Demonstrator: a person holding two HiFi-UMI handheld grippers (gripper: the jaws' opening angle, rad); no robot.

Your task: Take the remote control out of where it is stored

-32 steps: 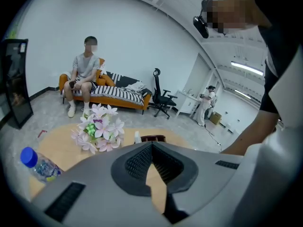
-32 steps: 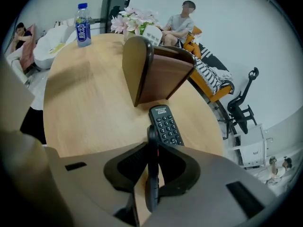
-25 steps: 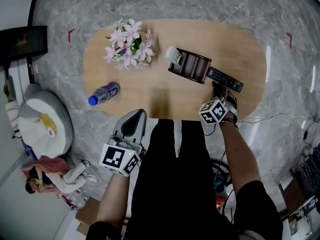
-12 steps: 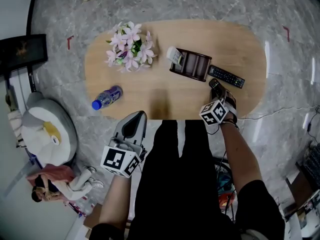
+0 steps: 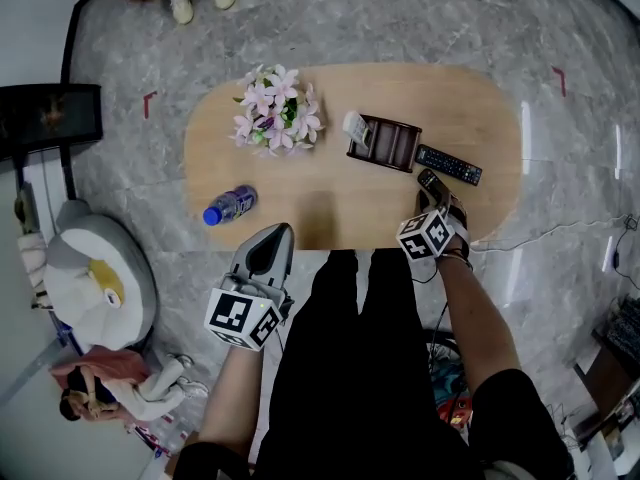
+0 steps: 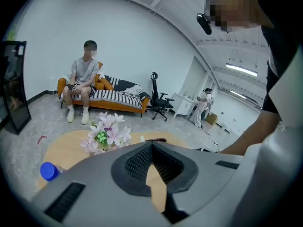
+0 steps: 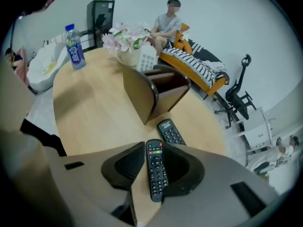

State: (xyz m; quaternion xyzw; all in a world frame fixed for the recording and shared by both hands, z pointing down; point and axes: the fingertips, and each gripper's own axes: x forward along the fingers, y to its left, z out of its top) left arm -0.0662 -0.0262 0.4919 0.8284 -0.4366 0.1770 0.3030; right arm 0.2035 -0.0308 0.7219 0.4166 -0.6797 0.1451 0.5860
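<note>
Heads up: your right gripper's (image 7: 154, 148) jaws sit spread around the slim black plastic remote (image 7: 155, 176), lying at the brown box holder's (image 7: 151, 96) 5 o'clock toward the oval wooden surface's (image 7: 94, 108) edge, so backing out crooked could drag it off; left gripper's (image 6: 151, 145) jaws pressed together, empty.

No word, brand or number can be read anywhere. The bottle (image 7: 75, 42) at the left of the worktop (image 7: 94, 108) wears a blue label with white print, too small to make out. The near remote control (image 7: 155, 171) and the far remote control (image 7: 171, 132) show rows of keys whose legends are too fine to read. The cube (image 5: 240, 318) on the left gripper (image 5: 272, 230) and the cube (image 5: 425, 236) on the right gripper (image 5: 437, 193) bear black-and-white square markers, patterns without letters. Red corner marks (image 5: 149, 99) on the floor (image 5: 400, 18) are plain angles
</note>
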